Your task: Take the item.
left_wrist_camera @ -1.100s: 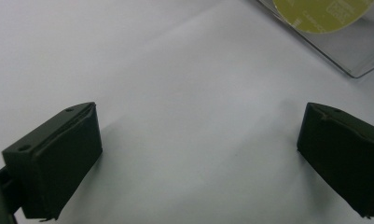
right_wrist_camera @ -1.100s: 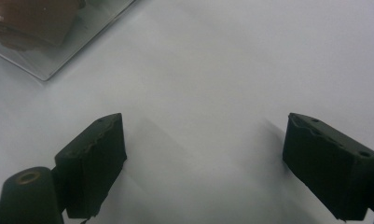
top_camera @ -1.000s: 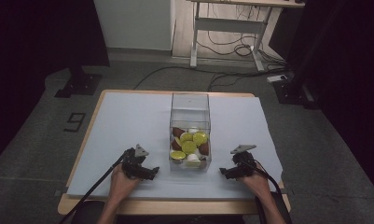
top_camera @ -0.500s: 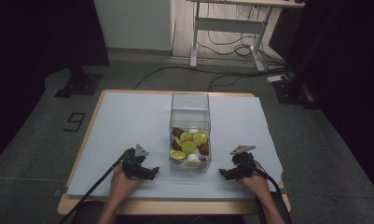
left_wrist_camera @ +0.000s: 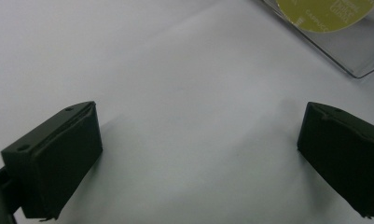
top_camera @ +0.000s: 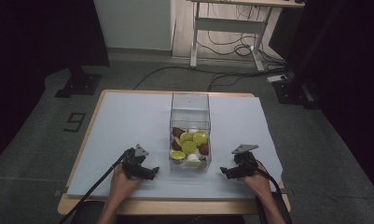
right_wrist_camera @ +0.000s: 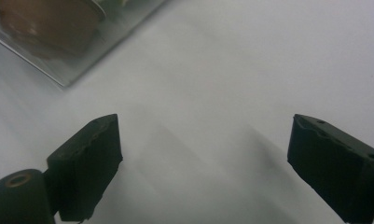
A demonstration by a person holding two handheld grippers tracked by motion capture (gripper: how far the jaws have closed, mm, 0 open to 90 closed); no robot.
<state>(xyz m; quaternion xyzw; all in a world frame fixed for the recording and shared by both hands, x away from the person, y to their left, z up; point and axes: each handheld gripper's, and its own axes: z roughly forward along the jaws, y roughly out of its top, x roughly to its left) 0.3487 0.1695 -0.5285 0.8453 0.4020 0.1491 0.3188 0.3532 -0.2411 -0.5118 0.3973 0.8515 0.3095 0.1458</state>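
Observation:
A clear plastic box (top_camera: 190, 108) stands mid-table, its near half holding several coffee capsules (top_camera: 189, 147) in yellow-green, brown and white. My left gripper (top_camera: 153, 173) rests on the white sheet just left of the box, open, with bare sheet between its jaws (left_wrist_camera: 198, 158). A box corner (left_wrist_camera: 357, 60) and a yellow capsule lid (left_wrist_camera: 324, 14) sit at the upper right of that view. My right gripper (top_camera: 225, 172) lies right of the box, open; its jaws have just been closing a little with nothing between them (right_wrist_camera: 203, 163). The box corner (right_wrist_camera: 77, 60) with a brown capsule (right_wrist_camera: 49, 23) is at the upper left there.
The white sheet (top_camera: 128, 121) covers a wooden table (top_camera: 175, 206). Cables trail from both grippers toward the near edge. A desk frame (top_camera: 226, 23) and floor cables (top_camera: 231, 77) lie beyond the table.

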